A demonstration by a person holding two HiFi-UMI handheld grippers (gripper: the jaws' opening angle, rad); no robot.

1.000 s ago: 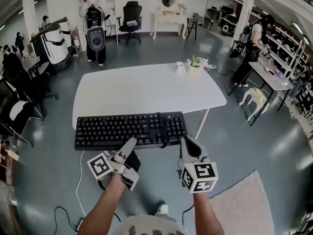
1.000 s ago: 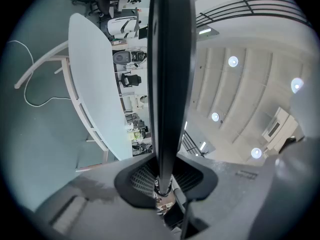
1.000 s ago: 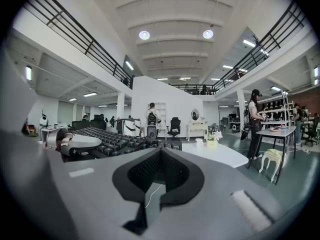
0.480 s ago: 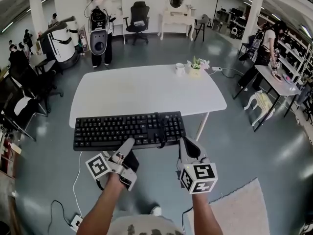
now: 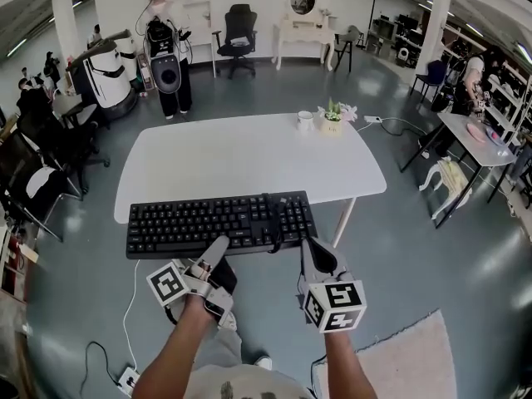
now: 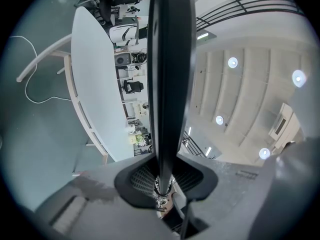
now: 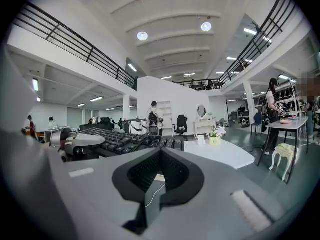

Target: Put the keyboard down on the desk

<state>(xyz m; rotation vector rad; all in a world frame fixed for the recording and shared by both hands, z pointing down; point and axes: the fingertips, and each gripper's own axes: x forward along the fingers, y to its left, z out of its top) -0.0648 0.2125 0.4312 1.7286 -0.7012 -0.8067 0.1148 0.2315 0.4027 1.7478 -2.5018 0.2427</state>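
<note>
A black keyboard [image 5: 220, 223] hangs level over the near edge of the white desk [image 5: 249, 152], its cable lying across its right half. My left gripper [image 5: 218, 248] is shut on the keyboard's front edge. In the left gripper view the keyboard [image 6: 170, 84] runs edge-on as a dark slab between the jaws of my left gripper [image 6: 160, 181]. My right gripper [image 5: 306, 243] sits at the keyboard's front right corner. In the right gripper view its jaws meet with nothing between them, and the tips of my right gripper [image 7: 160, 153] lie just below the keyboard [image 7: 125, 140].
A white mug [image 5: 306, 118] and a small potted plant [image 5: 332, 115] stand at the desk's far right edge. A white cable [image 5: 133, 306] trails over the floor at the left. A pale rug [image 5: 399, 356] lies at the right. People, chairs and other desks stand around the room.
The keyboard and both grippers stay almost where they were. The head view has shifted slightly, and people in the background have moved.
</note>
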